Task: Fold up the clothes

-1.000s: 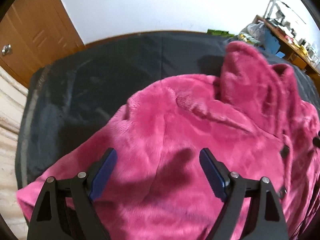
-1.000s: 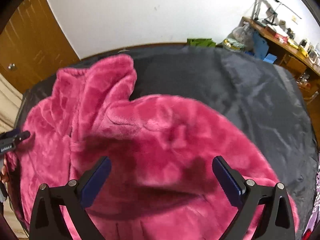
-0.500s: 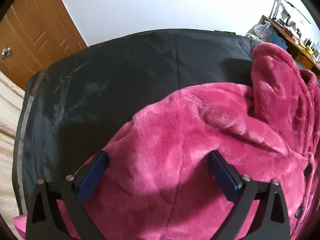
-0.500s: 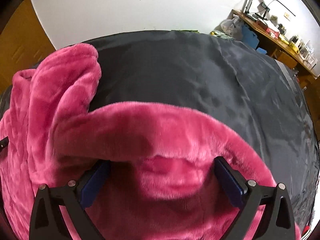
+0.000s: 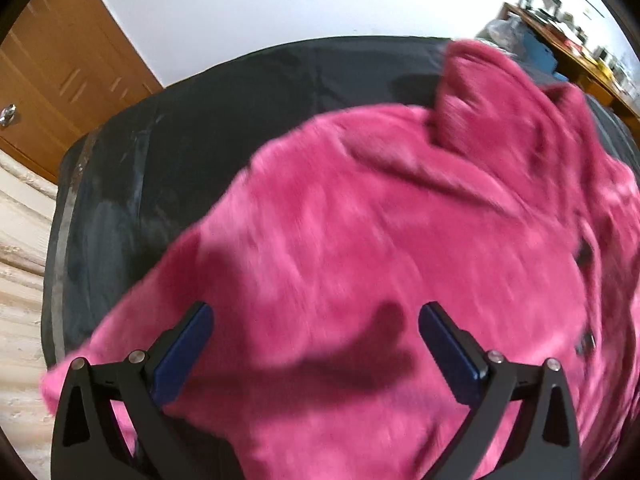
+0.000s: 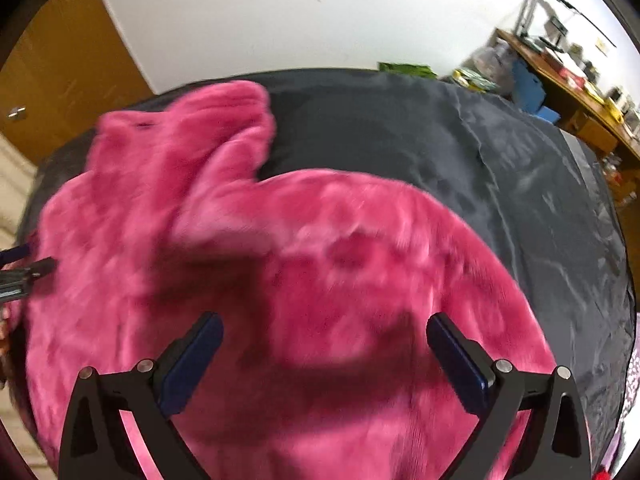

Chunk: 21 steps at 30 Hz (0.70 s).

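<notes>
The left gripper (image 5: pixel 314 344) hangs over the fleece with its blue-padded jaws spread wide and nothing caught between them, and the right gripper (image 6: pixel 324 354) stands the same way, jaws wide apart and empty above the cloth. The pink fleece garment (image 5: pixel 400 248) lies spread on the dark sheet (image 5: pixel 192 148) that covers the bed, filling most of both views; in the right wrist view the garment (image 6: pixel 320 260) reaches from the near edge up toward the far left, where a sleeve or collar part (image 6: pixel 208 128) stands up in a loose fold, though motion blur makes it hard to say which. Small dark buttons (image 5: pixel 584 254) show along its right side in the left wrist view. No brand, label or writing can be read on the fleece or on the tools. To the right of the garment the sheet (image 6: pixel 500 168) lies bare and wrinkled. Beyond the bed stands a white wall (image 6: pixel 280 20), a brown wooden door (image 5: pixel 60 80) with a metal knob at the left, and a cluttered wooden desk (image 6: pixel 560 76) at the far right. At the left edge of the right wrist view a tip of the other tool (image 6: pixel 28 276) pokes in over the fleece.
</notes>
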Tool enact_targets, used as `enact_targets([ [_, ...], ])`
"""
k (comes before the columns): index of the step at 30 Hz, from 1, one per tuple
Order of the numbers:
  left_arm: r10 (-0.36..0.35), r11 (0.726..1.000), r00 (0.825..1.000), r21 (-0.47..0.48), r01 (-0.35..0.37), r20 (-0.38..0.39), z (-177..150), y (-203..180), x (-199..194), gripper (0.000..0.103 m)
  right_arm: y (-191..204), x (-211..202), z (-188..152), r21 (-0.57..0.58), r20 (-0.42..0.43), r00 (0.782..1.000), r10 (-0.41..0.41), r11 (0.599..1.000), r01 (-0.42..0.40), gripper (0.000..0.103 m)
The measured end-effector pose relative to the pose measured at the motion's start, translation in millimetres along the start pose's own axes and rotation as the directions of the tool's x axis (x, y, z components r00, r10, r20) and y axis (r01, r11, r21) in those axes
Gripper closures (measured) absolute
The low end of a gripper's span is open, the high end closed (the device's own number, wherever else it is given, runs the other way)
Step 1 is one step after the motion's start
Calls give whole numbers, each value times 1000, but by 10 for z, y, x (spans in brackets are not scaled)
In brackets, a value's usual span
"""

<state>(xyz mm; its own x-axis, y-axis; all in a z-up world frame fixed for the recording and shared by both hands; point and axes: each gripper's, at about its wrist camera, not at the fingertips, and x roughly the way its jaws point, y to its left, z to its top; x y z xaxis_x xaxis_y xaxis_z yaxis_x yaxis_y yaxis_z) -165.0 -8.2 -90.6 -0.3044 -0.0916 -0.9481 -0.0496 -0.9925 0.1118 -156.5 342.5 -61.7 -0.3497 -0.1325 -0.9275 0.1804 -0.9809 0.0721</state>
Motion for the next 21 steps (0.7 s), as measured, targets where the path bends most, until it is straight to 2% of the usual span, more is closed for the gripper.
enact_targets([
  [7,-47,999,999,-13,47,4,-689,-78,-526,0,114,-791,-675,-55,72,993,95,994,-91,0],
  [14,-22,999,999,-26,21,-25,-1618,6,-823,0,73,-1324,-1484,-125,83,985,149,983,-138,0],
  [17,-25,998,999,-54,23,-38,-1977,-31,-888,0,96,-1390,-1862,-159,66,989,136,980,-124,0],
  [21,-46,994,998,-97,42,-40,-2418,-63,-929,0,303,-1202,-2365,-204,-11,980,199,959,-197,0],
])
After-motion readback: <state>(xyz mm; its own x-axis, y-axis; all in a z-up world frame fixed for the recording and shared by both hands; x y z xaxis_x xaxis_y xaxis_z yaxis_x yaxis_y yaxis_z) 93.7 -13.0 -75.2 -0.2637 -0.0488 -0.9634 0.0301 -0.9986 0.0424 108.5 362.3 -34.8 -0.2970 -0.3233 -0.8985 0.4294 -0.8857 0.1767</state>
